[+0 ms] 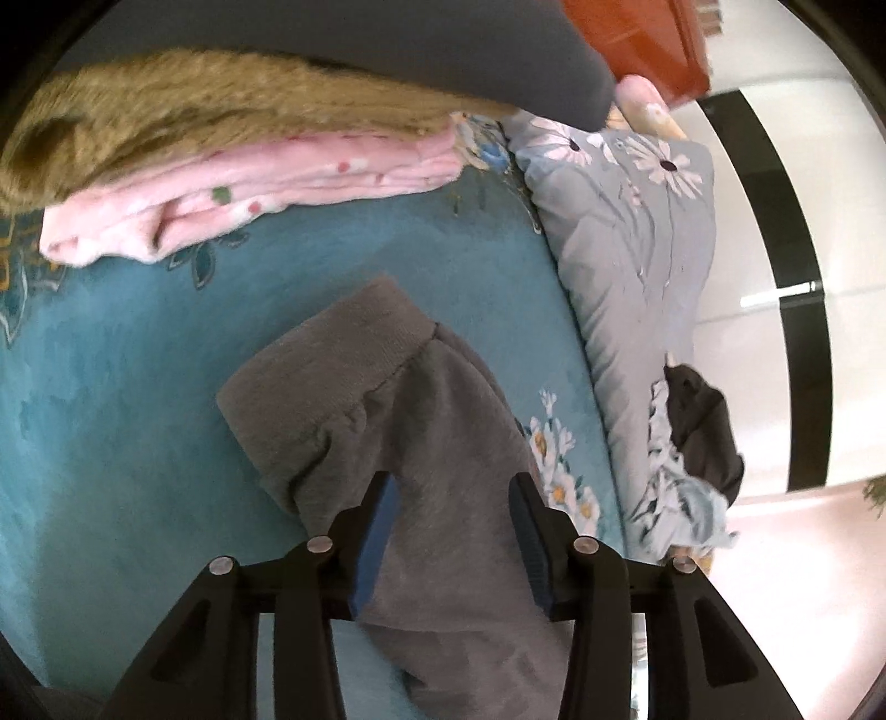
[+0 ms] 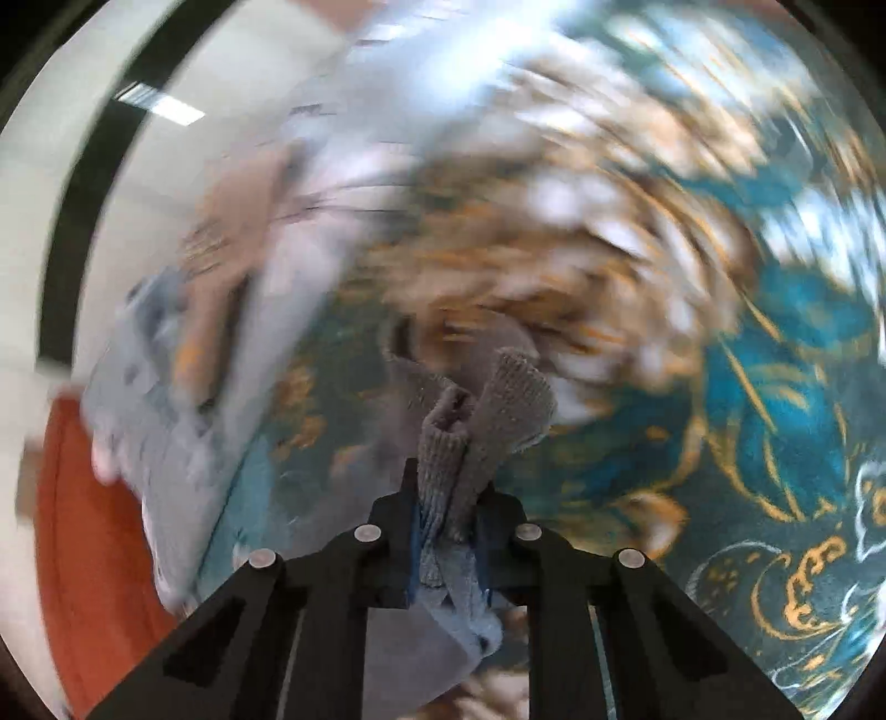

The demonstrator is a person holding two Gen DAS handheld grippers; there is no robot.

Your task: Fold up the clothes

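A grey sweatshirt-like garment (image 1: 387, 399) lies on the teal floral bedspread (image 1: 111, 387), its ribbed cuff (image 1: 343, 343) pointing away from me. My left gripper (image 1: 454, 487) is open just above the garment, a finger on each side of the cloth. In the right wrist view my right gripper (image 2: 448, 498) is shut on a ribbed grey edge of the garment (image 2: 487, 410), which bunches up out of the jaws. That view is strongly motion-blurred.
A folded pink garment (image 1: 249, 188) and a tan furry one (image 1: 194, 105) lie stacked at the far side. A grey floral quilt (image 1: 637, 249) runs along the right, with a black cloth (image 1: 703, 426) on it. An orange cabinet (image 1: 637, 39) stands behind.
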